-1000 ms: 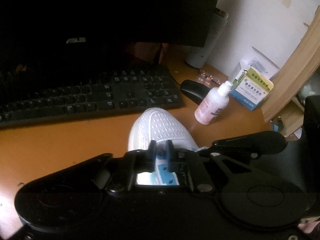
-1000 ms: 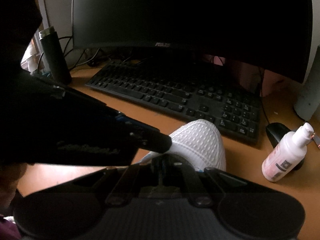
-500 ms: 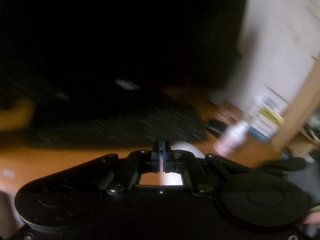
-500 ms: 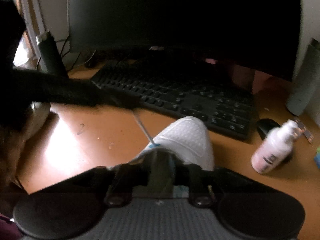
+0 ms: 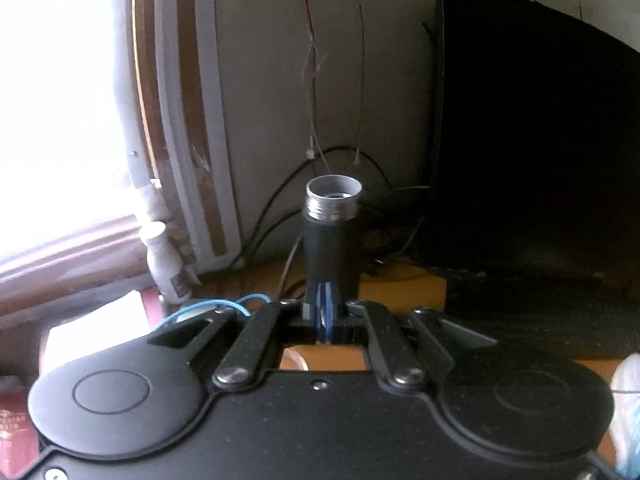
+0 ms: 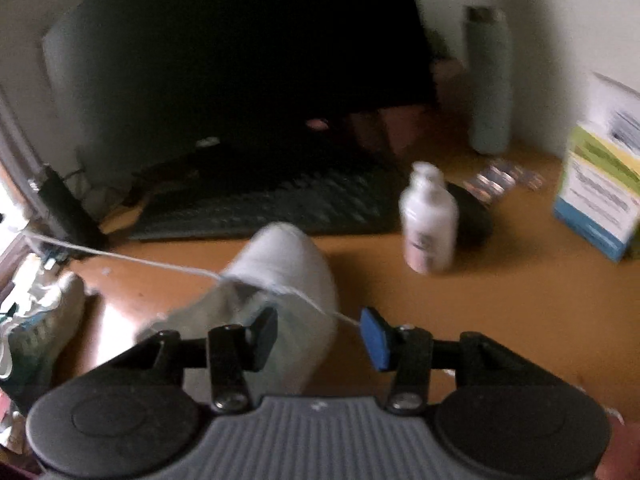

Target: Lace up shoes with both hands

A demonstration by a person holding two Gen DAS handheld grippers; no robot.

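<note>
A white mesh shoe (image 6: 280, 280) stands on the orange desk in the right wrist view, toe toward the keyboard. A white lace (image 6: 132, 258) runs taut from the shoe's top out to the far left. Another stretch of lace reaches the blue pad of my right gripper (image 6: 320, 340), which is open, its jaws spread either side of the shoe's opening. My left gripper (image 5: 325, 316) is shut, far left of the shoe and facing the wall; what it pinches is hidden. The shoe's edge (image 5: 628, 400) shows at the far right of the left wrist view.
A black keyboard (image 6: 272, 200) and monitor (image 6: 240, 60) stand behind the shoe. A white bottle (image 6: 428, 224), black mouse (image 6: 472, 216), grey flask (image 6: 490, 80) and medicine box (image 6: 600, 192) stand right. A second shoe (image 6: 36, 328) lies left. A black flask (image 5: 330, 236) and cables are near the wall.
My left gripper has swung away to the left and now faces the wall, drawing the lace taut. My right gripper has opened and moved back from the shoe.
</note>
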